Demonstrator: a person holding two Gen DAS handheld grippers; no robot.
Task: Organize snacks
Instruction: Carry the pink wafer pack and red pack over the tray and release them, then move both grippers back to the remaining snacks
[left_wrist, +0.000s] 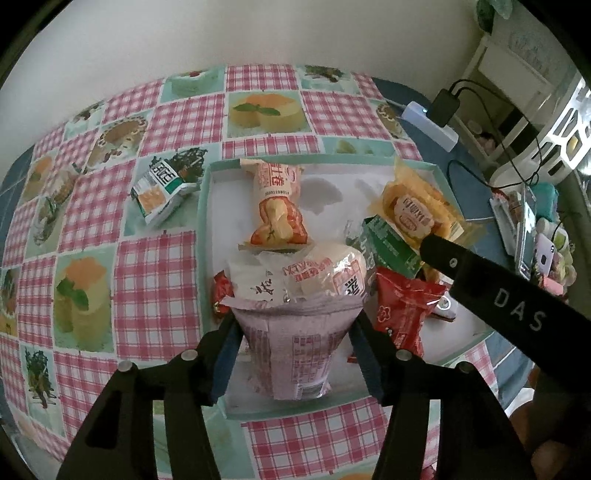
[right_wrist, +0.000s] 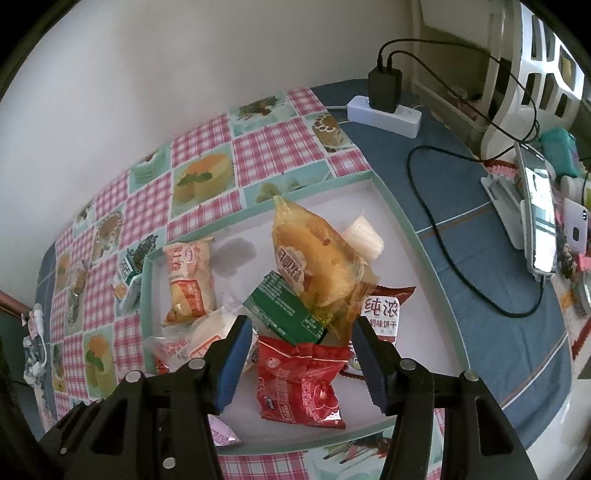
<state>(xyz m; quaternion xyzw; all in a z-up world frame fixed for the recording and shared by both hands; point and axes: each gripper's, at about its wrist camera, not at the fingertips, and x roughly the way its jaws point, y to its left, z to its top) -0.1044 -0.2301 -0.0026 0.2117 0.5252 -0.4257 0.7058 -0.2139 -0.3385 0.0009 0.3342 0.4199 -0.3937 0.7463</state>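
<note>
A mint-rimmed white tray (left_wrist: 205, 206) (right_wrist: 393, 206) on the checked tablecloth holds several snack packets. My left gripper (left_wrist: 295, 325) has its fingers wide apart around a pale purple packet (left_wrist: 291, 354) that lies in the tray's near end. My right gripper (right_wrist: 301, 345) is open above a red packet (right_wrist: 301, 384), with a green box (right_wrist: 284, 308) and a yellow packet (right_wrist: 317, 258) just beyond. The right gripper's finger (left_wrist: 491, 288) crosses the left wrist view. A green-and-white packet (left_wrist: 160, 188) lies outside the tray, to its left.
A white power strip with a black charger (right_wrist: 384, 107) and cables lies on the blue cloth at the right. A phone on a stand (right_wrist: 537, 218) and small items stand at the far right. A wall runs behind the table.
</note>
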